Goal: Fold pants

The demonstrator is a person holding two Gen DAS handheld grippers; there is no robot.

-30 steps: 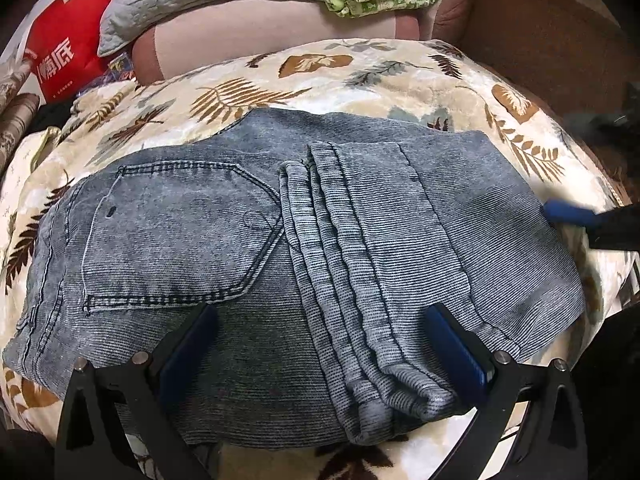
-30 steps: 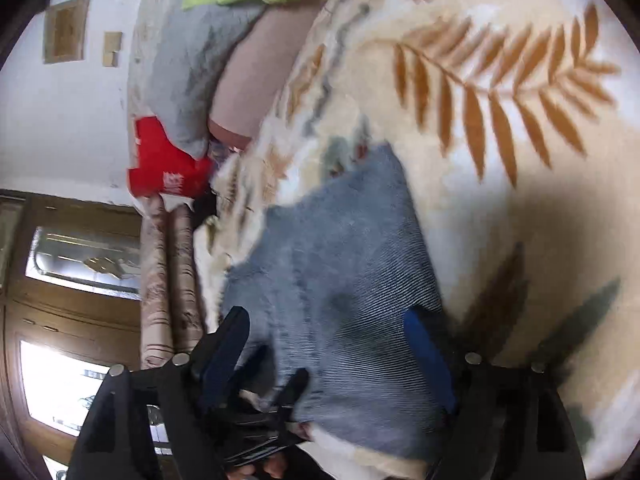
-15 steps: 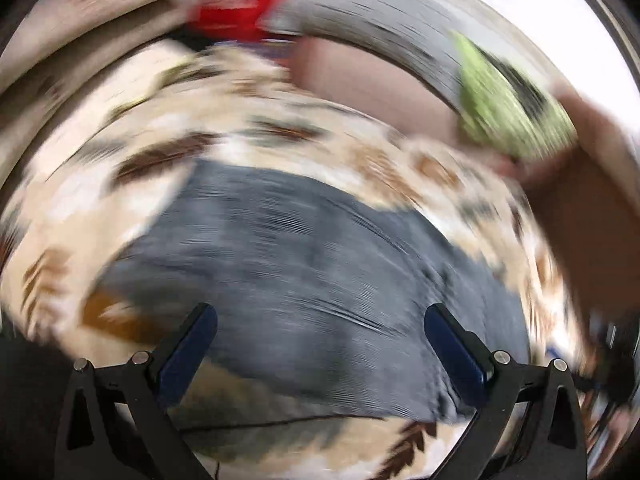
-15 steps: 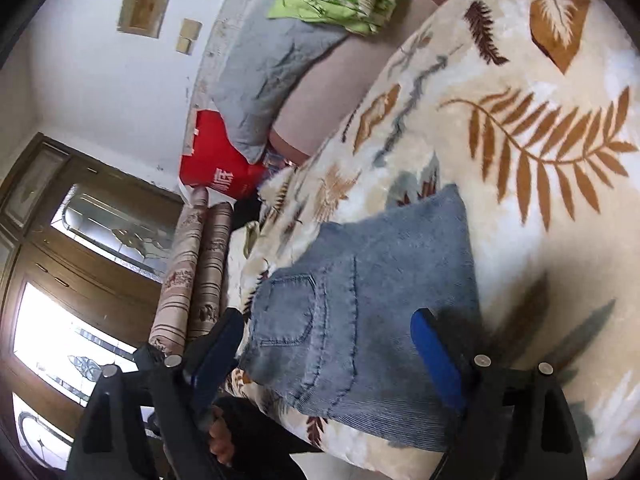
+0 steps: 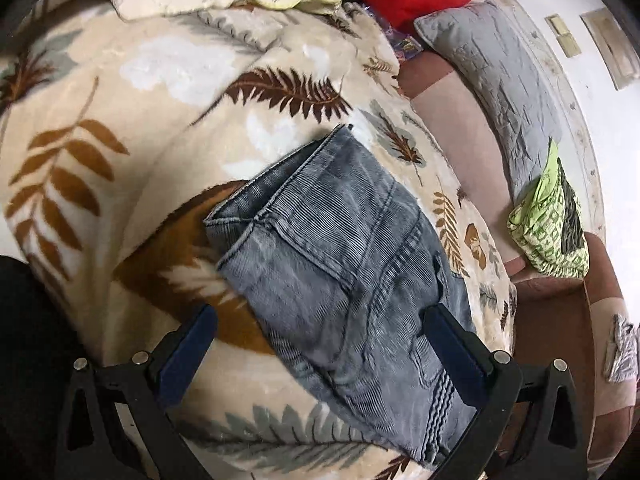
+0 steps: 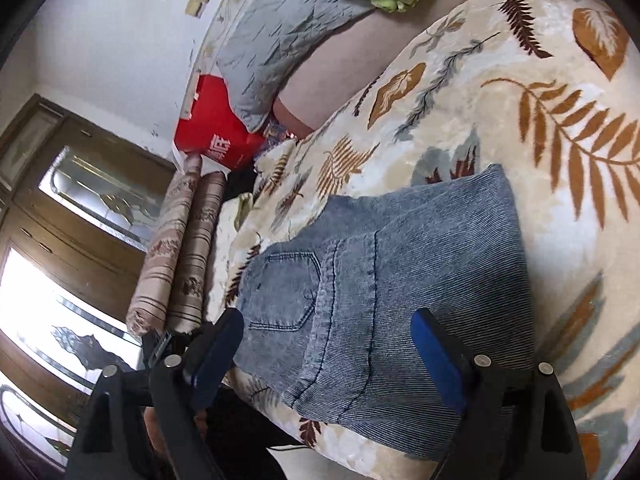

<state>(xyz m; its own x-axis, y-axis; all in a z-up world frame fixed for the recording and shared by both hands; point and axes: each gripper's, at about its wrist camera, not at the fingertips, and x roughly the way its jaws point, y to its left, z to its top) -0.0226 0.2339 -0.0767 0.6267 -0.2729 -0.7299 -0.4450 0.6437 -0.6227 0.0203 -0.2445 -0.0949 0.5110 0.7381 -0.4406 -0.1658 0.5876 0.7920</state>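
Both claws, left gripper (image 5: 320,354) and right gripper (image 6: 326,354), spread wide and holding nothing, poised over folded grey jeans (image 5: 344,256) on leaf-print blanket (image 5: 120,128).

surface: leaf-print blanket (image 5: 132,128) | on it: folded jeans (image 5: 344,264), apparently flat

One folded pants (image 5: 344,264), two rolled mats (image 6: 176,248), one red bag (image 6: 216,136).
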